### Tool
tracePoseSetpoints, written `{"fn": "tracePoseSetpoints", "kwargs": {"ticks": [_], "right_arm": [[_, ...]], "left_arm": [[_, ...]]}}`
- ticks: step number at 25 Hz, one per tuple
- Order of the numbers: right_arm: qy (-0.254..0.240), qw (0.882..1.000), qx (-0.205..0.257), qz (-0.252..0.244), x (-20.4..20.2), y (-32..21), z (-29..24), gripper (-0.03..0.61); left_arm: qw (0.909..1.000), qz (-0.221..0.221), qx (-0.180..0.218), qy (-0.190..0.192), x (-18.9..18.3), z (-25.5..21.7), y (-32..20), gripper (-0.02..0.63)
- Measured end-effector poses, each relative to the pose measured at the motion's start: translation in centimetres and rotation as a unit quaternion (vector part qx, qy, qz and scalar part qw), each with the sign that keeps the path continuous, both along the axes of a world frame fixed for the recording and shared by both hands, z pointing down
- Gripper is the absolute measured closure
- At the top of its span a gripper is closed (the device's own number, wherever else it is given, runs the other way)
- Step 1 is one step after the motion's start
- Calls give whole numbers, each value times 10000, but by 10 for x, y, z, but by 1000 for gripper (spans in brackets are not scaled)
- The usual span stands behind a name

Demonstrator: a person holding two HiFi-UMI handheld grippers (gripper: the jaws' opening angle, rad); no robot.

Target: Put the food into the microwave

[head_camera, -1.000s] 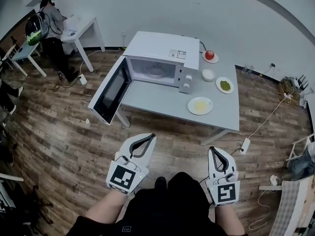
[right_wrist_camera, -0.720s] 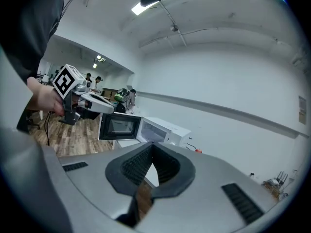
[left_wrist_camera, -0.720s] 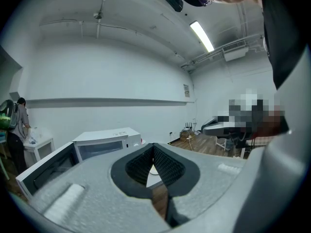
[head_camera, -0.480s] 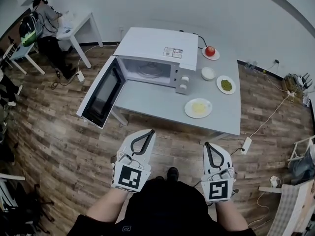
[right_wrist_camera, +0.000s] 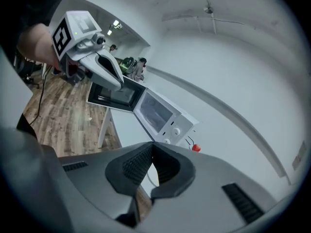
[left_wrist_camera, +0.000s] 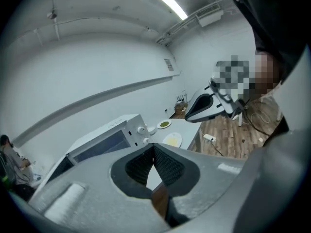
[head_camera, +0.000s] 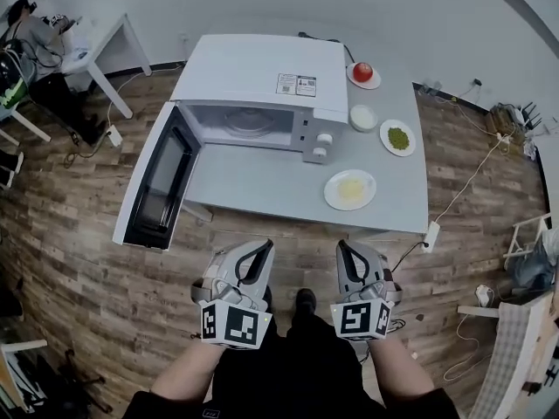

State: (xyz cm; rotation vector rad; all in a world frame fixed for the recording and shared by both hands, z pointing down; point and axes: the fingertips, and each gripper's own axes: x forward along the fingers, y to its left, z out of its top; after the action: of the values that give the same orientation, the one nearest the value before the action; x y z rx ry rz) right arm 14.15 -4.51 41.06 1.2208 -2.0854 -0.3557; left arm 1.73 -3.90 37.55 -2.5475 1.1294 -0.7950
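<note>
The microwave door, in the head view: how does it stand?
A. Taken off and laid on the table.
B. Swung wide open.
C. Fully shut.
B: the microwave door stands swung out from the front of the microwave, which leaves its inside in plain sight.

Nothing really readable here, tbh. The microwave [head_camera: 262, 64] has a two-part sticker [head_camera: 297, 85] on its top near the front edge, but the print's too small to read. The left gripper [head_camera: 265, 245] and right gripper [head_camera: 342, 245] only carry black-and-white square marker patterns, no letters.
</note>
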Motion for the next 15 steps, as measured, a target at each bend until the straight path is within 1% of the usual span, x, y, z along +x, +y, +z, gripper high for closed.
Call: {"fn": "tracePoseSetpoints", "kwargs": {"ticks": [3, 6, 9, 12, 15], "right_arm": [[275, 9991, -179, 285, -6, -24, 34, 565], [701, 9960, -336, 432, -5, -46, 71, 565], [1057, 9920, -435, 545, 1, -67, 103, 565], [1267, 9888, -473, 638, 5, -85, 124, 563], [1489, 9852, -469, 710, 11, -101, 141, 563]], "left_arm": [[9993, 241, -243, 124, -9, 22, -13, 606], [9987, 299, -351, 217, -14, 37, -30, 606], [9987, 299, -352, 212, -15, 51, -47, 606], [9988, 286, -330, 215, -15, 63, -63, 606], [9992, 252, -229, 190, -17, 73, -76, 606]]}}
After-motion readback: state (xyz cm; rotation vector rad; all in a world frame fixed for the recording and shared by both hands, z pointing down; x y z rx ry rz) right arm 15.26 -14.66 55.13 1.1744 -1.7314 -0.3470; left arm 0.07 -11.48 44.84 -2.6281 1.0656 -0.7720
